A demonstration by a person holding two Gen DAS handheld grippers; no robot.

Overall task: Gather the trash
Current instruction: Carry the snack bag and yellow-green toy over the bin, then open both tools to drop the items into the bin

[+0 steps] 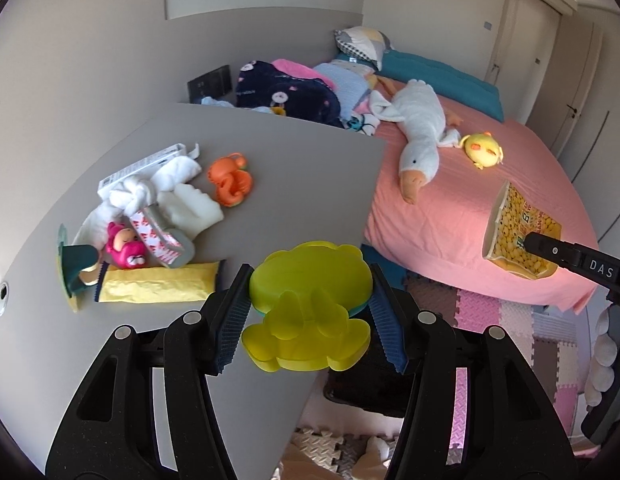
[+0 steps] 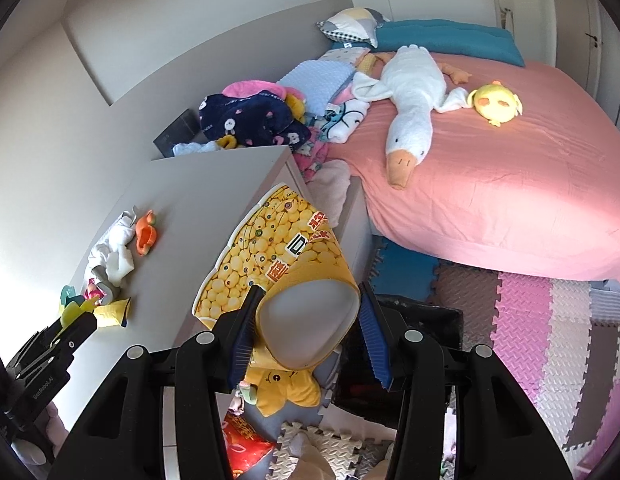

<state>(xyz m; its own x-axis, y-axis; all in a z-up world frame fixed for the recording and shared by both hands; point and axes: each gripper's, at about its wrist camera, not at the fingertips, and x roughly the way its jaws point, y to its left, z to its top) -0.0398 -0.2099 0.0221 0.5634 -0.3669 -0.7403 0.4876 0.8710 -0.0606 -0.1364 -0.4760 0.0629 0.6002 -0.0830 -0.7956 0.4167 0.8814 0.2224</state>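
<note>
Left gripper [image 1: 308, 312] is clamped on a yellow-green frog-shaped plastic toy [image 1: 306, 304], both pads pressing its sides, held just past the corner of the grey table [image 1: 294, 168]. Right gripper [image 2: 306, 332] is squeezing a yellow snack cup [image 2: 286, 264] printed with little round balls — its grey base faces the camera. A black bin [image 2: 430, 320] sits on the foam floor mat [image 2: 522, 312] at about 3 o'clock from the cup. More litter on the table at 9 o'clock from the frog: a yellow wrapper [image 1: 158, 286], crumpled white tissue [image 1: 166, 192] and an orange toy [image 1: 230, 180].
</note>
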